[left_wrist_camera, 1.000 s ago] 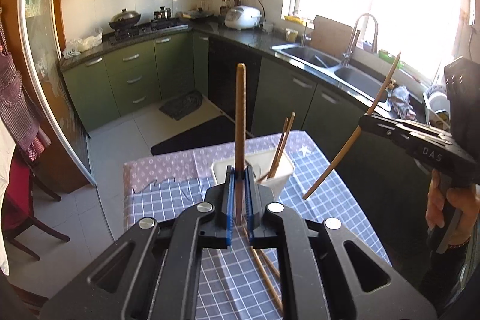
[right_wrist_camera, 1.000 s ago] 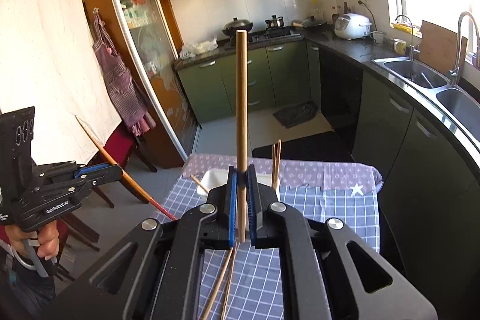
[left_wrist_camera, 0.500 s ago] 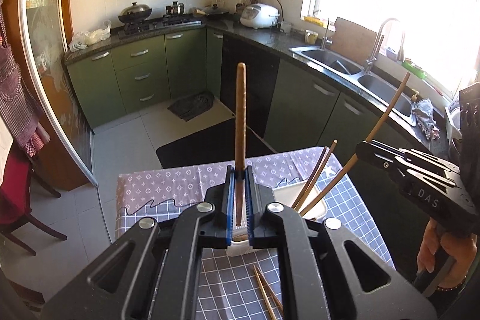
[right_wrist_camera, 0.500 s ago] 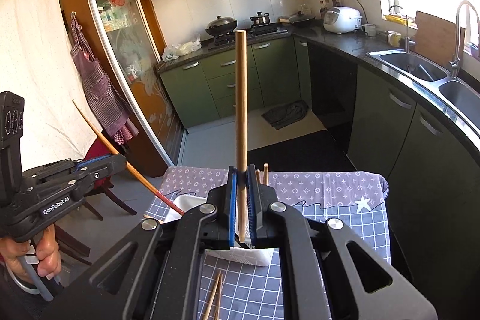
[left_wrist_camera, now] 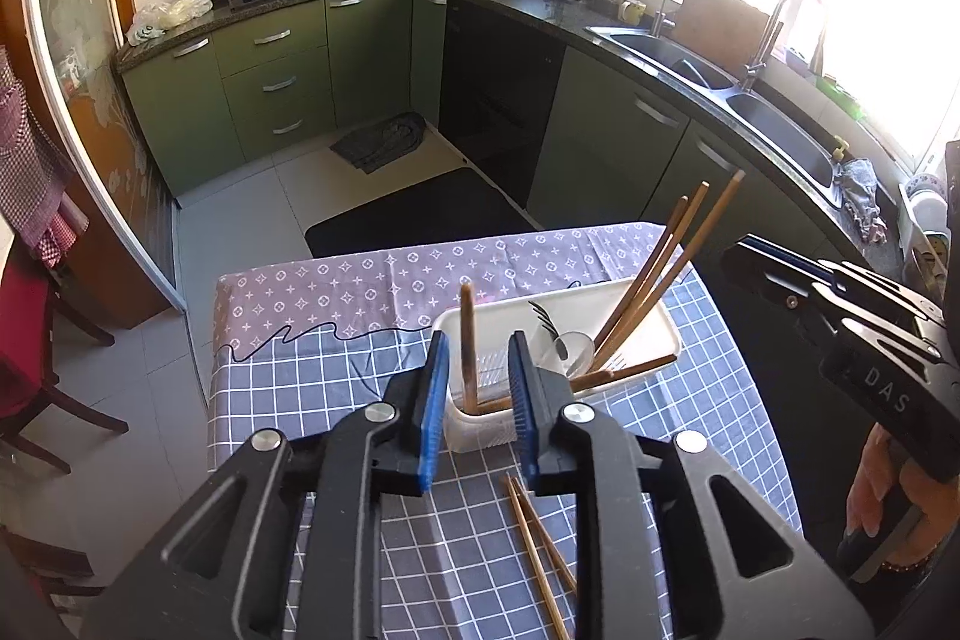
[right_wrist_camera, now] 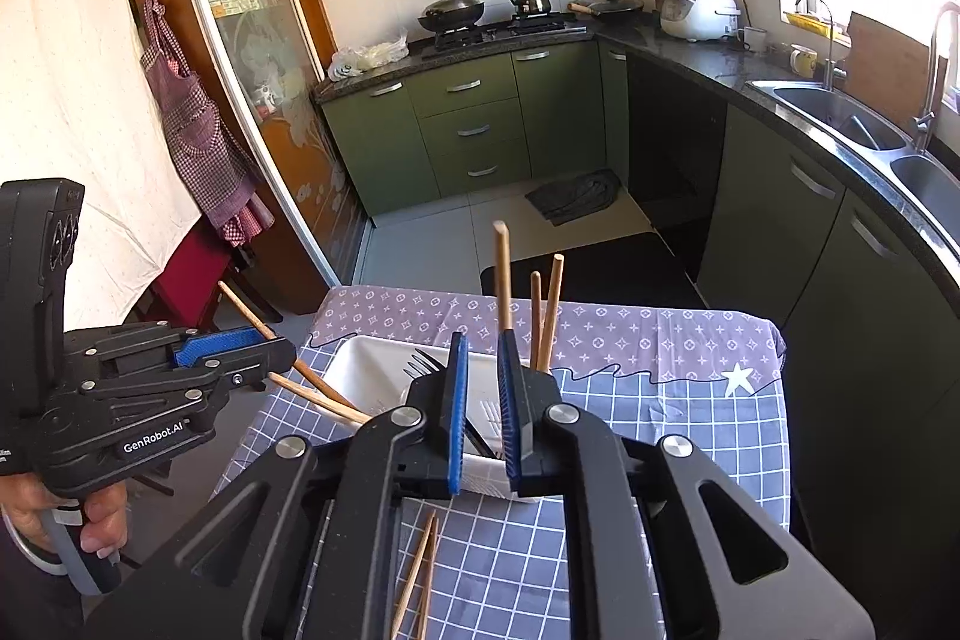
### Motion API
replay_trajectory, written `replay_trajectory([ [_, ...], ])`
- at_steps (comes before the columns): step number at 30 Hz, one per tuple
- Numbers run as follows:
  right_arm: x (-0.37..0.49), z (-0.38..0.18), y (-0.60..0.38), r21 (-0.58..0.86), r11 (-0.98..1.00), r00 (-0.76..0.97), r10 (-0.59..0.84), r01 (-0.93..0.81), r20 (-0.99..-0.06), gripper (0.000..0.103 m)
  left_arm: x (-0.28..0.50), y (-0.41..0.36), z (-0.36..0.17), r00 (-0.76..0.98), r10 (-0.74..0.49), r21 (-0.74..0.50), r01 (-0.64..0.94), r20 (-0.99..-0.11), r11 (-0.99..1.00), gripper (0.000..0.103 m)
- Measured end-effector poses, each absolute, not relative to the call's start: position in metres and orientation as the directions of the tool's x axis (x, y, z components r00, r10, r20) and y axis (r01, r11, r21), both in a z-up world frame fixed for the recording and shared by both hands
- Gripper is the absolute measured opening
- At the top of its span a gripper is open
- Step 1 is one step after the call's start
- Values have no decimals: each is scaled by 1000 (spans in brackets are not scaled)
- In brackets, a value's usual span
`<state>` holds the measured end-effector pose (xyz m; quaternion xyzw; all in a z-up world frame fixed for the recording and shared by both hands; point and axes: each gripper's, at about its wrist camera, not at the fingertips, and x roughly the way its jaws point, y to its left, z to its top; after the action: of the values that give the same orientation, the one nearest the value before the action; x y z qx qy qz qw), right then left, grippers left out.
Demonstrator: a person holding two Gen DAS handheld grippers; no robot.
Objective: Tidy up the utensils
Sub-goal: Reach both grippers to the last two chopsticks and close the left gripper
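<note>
Looking along the left gripper (left_wrist_camera: 477, 400), its blue-padded fingers (left_wrist_camera: 433, 400) stand wide apart with a dark chopstick (left_wrist_camera: 468, 346) upright between them, touching neither pad, its lower end inside the white basket (left_wrist_camera: 666, 334). That basket sits on the checked surface (left_wrist_camera: 336, 376) and also holds 3 leaning chopsticks (left_wrist_camera: 660, 274) at its right end, a black fork (left_wrist_camera: 546, 319) and a clear cup lying on its side. 2 loose chopsticks (left_wrist_camera: 537, 550) lie on the cloth just in front of the basket. The right gripper's body (left_wrist_camera: 852, 334) shows at the right edge, but this view does not reveal its fingers. From the right wrist, the right gripper (right_wrist_camera: 480, 412) also stands parted, a pale chopstick (right_wrist_camera: 503, 274) rising free in the gap above the basket (right_wrist_camera: 360, 358). Only this view shows the left gripper's (right_wrist_camera: 240, 346) side, with chopsticks slanting past it into the basket, and the loose pair (right_wrist_camera: 420, 574) lying near the bottom.
</note>
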<state>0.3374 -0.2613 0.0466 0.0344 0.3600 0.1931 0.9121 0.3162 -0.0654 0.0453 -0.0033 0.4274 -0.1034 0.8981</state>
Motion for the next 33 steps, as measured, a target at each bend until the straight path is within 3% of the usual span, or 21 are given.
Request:
replay_trajectory([
  [6, 294, 77, -282, 218, 915, 706, 402, -340, -583, 17, 279, -49, 81, 656, -216, -125, 183, -723, 975, 19],
  [9, 271, 75, -295, 182, 928, 715, 367, -325, -595, 24, 259, -40, 77, 633, -210, -127, 174, -745, 976, 23],
  [21, 245, -64, -313, 91, 955, 496, 227, -284, -838, 26, 239, -75, -79, 229, -200, -167, 157, -952, 973, 23],
  [33, 252, -106, -313, 114, 948, 414, 235, -296, -879, 26, 270, -108, -149, 104, -119, -112, 70, -988, 991, 17],
])
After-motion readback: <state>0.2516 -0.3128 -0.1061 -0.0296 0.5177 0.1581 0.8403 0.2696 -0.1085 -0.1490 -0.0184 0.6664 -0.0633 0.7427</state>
